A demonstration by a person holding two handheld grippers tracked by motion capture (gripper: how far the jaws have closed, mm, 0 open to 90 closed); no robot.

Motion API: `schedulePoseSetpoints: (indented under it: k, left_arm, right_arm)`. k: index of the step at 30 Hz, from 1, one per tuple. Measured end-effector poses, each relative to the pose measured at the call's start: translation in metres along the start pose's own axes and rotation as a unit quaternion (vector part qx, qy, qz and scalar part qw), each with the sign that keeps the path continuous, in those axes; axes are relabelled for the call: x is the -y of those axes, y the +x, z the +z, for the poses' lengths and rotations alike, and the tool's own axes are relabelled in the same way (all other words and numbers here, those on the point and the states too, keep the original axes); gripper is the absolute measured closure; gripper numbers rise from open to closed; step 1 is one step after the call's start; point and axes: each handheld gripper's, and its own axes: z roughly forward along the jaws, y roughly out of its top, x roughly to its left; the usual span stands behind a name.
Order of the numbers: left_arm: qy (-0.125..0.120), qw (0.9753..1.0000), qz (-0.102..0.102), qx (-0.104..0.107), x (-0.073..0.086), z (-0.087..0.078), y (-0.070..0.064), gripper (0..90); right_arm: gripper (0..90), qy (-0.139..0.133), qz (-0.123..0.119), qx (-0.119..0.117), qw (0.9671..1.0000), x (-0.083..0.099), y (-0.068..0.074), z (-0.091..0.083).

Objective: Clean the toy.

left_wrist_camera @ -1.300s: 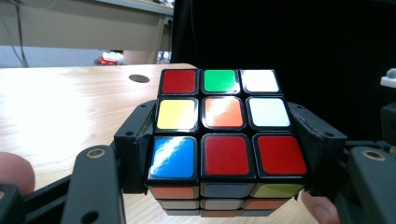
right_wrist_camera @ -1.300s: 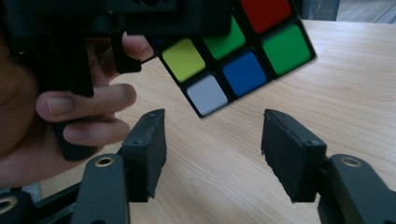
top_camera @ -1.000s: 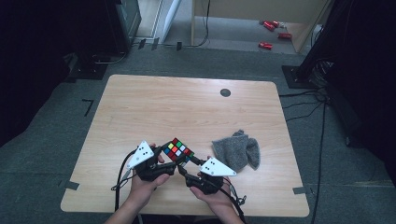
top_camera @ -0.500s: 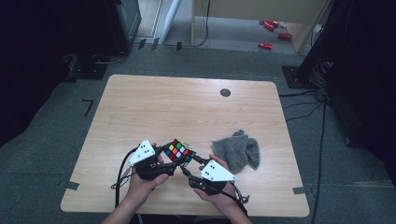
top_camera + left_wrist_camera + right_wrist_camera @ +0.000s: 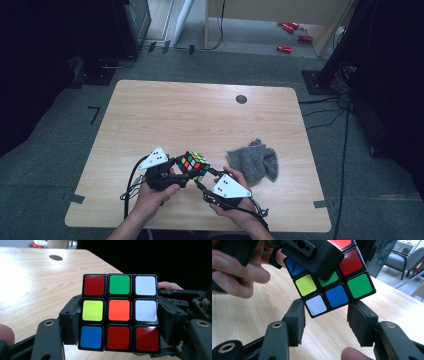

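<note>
My left claw (image 5: 117,322) is clenched on the puzzle cube (image 5: 120,312), lifted over the near desk (image 5: 165,115) edge; my right claw (image 5: 325,322) waits released, the cube's lower corner just ahead between its jaws.

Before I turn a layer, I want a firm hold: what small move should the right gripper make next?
Probably ease the right gripper forward and close it. Its jaws stand open around the cube's lowest corner, not yet clamping, while the left gripper grips the cube's sides.

Left jaw covers cube (image 5: 329,277) face (top cropped).
</note>
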Motion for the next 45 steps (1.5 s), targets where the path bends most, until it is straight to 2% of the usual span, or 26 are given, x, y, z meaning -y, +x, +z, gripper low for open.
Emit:
schedulePoseSetpoints:
  k: [4,6,8,9,10,12,13,14,15,16,17,19,22,24,28,32,35,39,44,45]
  left_arm:
    - [0.006,1.0,0.007,0.0,0.0,0.0,-0.001,32.9]
    - [-0.002,0.9998,0.012,-0.016,0.0,0.0,-0.004,34.0]
    - [-0.015,0.9995,0.007,-0.028,0.0,-0.001,-0.004,34.5]
    - [-0.028,0.9992,-0.004,-0.03,0.0,-0.002,-0.003,34.5]
    - [-0.036,0.9989,-0.012,-0.029,0.001,-0.003,-0.002,34.5]
    - [-0.058,0.9975,-0.025,-0.031,0.003,-0.004,-0.002,34.5]
    - [-0.068,0.9969,-0.025,-0.031,0.005,-0.004,-0.003,34.5]
    - [-0.077,0.9962,-0.024,-0.032,0.007,-0.003,-0.005,34.5]
    - [-0.081,0.9959,-0.021,-0.034,0.007,-0.003,-0.007,34.5]
    - [-0.085,0.9955,-0.019,-0.036,0.008,-0.002,-0.011,34.5]
    - [-0.089,0.9952,-0.016,-0.037,0.009,-0.001,-0.013,34.5]
    - [-0.096,0.9944,-0.014,-0.042,0.01,0.0,-0.016,34.5]
    - [-0.104,0.9935,-0.014,-0.044,0.013,0.001,-0.018,34.4]
    - [-0.109,0.9928,-0.019,-0.047,0.015,0.002,-0.019,34.4]
    - [-0.113,0.9922,-0.021,-0.047,0.017,0.004,-0.021,34.4]
    - [-0.116,0.9918,-0.032,-0.043,0.018,0.005,-0.02,34.4]
    - [-0.113,0.9917,-0.046,-0.039,0.02,0.007,-0.018,34.4]
    - [-0.108,0.9919,-0.053,-0.039,0.02,0.008,-0.016,34.4]
    - [-0.094,0.9933,-0.061,-0.027,0.02,0.009,-0.012,34.2]
    - [-0.091,0.9936,-0.062,-0.023,0.02,0.008,-0.012,34.1]
  right_arm:
    - [50.1,0.005,-0.018,0.0,0.9998,0.001,-0.001,0.0]
    - [49.7,0.005,-0.018,-0.003,0.9998,0.002,-0.002,0.0]
    - [45.0,0.0,0.017,-0.011,0.9998,0.001,-0.004,0.001]
    - [40.3,-0.002,0.036,-0.019,0.9992,0.001,-0.005,0.002]
    - [36.6,-0.002,0.075,-0.033,0.9967,0.0,-0.004,0.004]
    - [32.7,0.001,0.122,-0.046,0.9915,-0.001,0.001,0.008]
    - [30.7,-0.002,0.139,-0.053,0.9889,-0.003,0.006,0.01]
    - [28.1,-0.002,0.155,-0.05,0.9866,-0.005,0.011,0.012]
    - [29.6,0.001,0.168,-0.034,0.9852,-0.006,0.015,0.015]
    - [29.4,0.002,0.188,-0.019,0.9819,-0.007,0.018,0.016]
    - [29.3,-0.002,0.221,-0.01,0.9752,-0.007,0.019,0.017]
    - [29.4,-0.011,0.266,0.006,0.9638,-0.005,0.02,0.018]
    - [29.5,-0.033,0.297,0.024,0.954,-0.002,0.019,0.015]
    - [29.4,-0.046,0.304,0.028,0.9511,-0.004,0.02,0.013]
    - [29.1,-0.068,0.302,0.033,0.9503,-0.007,0.022,0.01]
    - [29.3,-0.074,0.316,0.031,0.9454,-0.008,0.022,0.011]
    - [30.6,-0.074,0.32,0.031,0.9441,-0.006,0.02,0.012]
    - [33.5,-0.068,0.309,0.039,0.948,-0.003,0.02,0.012]
    - [33.7,-0.061,0.28,0.046,0.957,-0.001,0.019,0.012]
    - [33.7,-0.06,0.269,0.048,0.9601,0.0,0.018,0.012]
